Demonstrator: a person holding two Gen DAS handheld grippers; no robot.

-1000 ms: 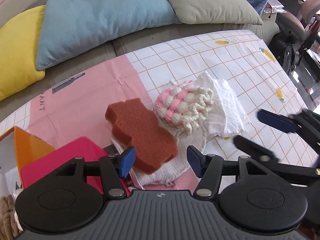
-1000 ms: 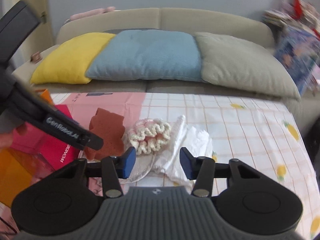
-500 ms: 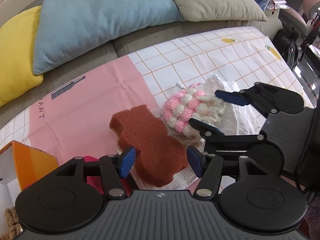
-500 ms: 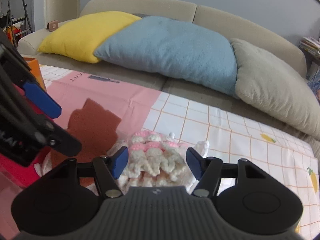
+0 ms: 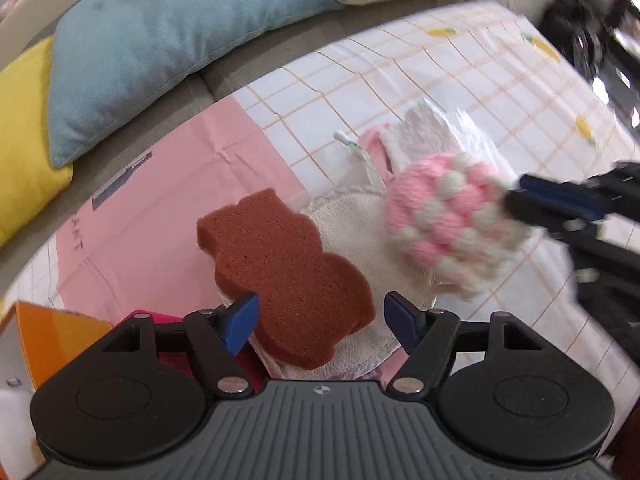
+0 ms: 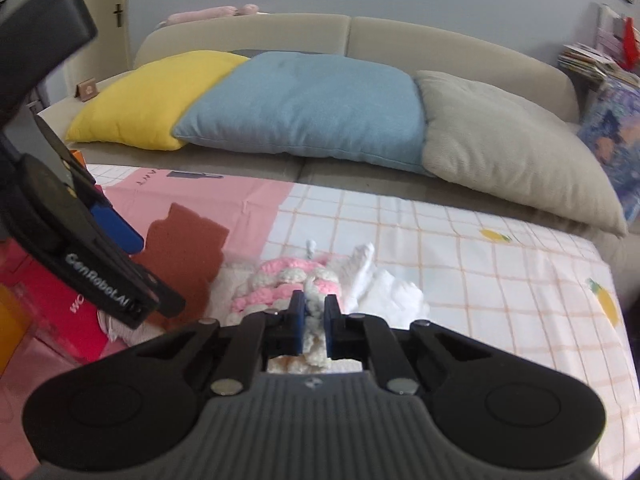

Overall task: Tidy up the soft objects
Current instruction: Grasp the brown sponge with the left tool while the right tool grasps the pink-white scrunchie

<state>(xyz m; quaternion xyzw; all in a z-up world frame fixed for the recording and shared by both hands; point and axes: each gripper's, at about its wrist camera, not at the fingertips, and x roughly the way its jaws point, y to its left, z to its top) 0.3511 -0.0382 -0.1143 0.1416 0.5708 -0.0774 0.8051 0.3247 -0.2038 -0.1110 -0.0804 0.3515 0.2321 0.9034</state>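
A brown bear-shaped sponge (image 5: 286, 280) lies on a cream towel (image 5: 352, 232) and also shows in the right wrist view (image 6: 188, 244). My left gripper (image 5: 320, 316) is open, its blue pads on either side of the sponge's near end. My right gripper (image 6: 313, 322) is shut on the frilly edge of a pink and white crocheted piece (image 6: 288, 284). In the left wrist view the crocheted piece (image 5: 444, 228) hangs lifted off the towel, blurred. A white crumpled cloth (image 5: 436, 132) lies behind it.
A pink box (image 6: 52, 312) and an orange box (image 5: 52, 332) stand at the left. The checked tablecloth (image 6: 480, 264) stretches to the right. Yellow, blue (image 6: 312, 108) and grey cushions line the sofa behind.
My right gripper closed on the crocheted piece and lifted it to the right off the towel. My left gripper stayed open and moved a little closer to the sponge.
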